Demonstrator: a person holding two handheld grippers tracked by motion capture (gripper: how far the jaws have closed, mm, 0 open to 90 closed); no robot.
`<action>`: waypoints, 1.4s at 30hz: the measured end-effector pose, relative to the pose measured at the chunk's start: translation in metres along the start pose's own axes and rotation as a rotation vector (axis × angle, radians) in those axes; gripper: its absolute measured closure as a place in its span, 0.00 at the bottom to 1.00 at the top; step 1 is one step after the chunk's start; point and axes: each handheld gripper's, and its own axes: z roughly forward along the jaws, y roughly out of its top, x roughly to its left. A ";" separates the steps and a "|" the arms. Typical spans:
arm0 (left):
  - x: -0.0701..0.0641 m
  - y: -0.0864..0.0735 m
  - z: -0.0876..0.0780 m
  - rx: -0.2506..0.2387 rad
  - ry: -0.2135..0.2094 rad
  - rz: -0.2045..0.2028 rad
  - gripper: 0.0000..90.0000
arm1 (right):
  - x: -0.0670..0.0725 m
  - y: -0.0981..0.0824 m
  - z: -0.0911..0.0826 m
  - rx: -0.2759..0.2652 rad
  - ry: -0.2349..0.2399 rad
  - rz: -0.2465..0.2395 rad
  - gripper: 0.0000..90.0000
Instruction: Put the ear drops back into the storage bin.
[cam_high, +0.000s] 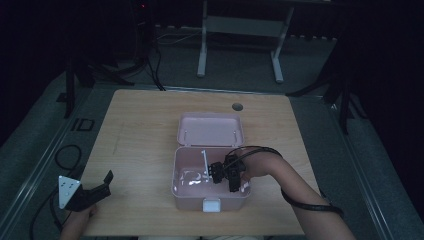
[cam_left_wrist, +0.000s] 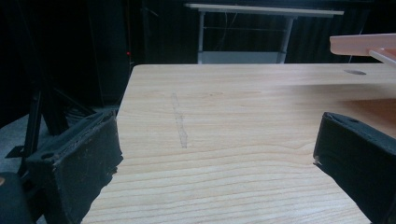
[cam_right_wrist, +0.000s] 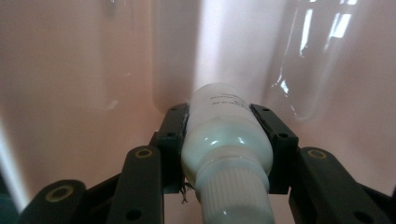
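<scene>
I am holding the right gripper (cam_high: 216, 172) down inside the open pink box (cam_high: 176, 170) at the middle of the table (cam_high: 140, 130), and its jaws are clenching a small white bottle (cam_right_wrist: 227, 140) across the body, ribbed cap toward the camera and base pointing at the box's glossy inner wall. In the high view the bottle itself is too small to pick out; I am only seeing the gripper sitting low in the tub, with the lid (cam_high: 211, 129) lying open behind it. My left gripper (cam_high: 102, 186) is idling near the table's front left corner, jaws spread wide with bare wood between them, gripping nothing. The risk I am judging from here: the bottle is smooth and rounded, pinched on a narrow band, so any twist of my wrist could let it pivot or squirt out. The wall is close ahead, and nudging it could shove the light box across the table, since nothing is bracing it.
</scene>
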 end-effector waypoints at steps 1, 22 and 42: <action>0.000 0.000 0.000 0.001 0.000 0.000 0.01 | 0.000 0.000 0.002 0.006 0.002 -0.002 0.66; 0.000 0.000 0.000 0.000 -0.002 0.003 0.01 | -0.009 0.005 0.040 0.035 0.029 0.030 0.66; 0.000 0.000 0.000 -0.001 -0.004 0.004 0.01 | -0.013 0.006 0.047 0.039 0.051 0.039 0.63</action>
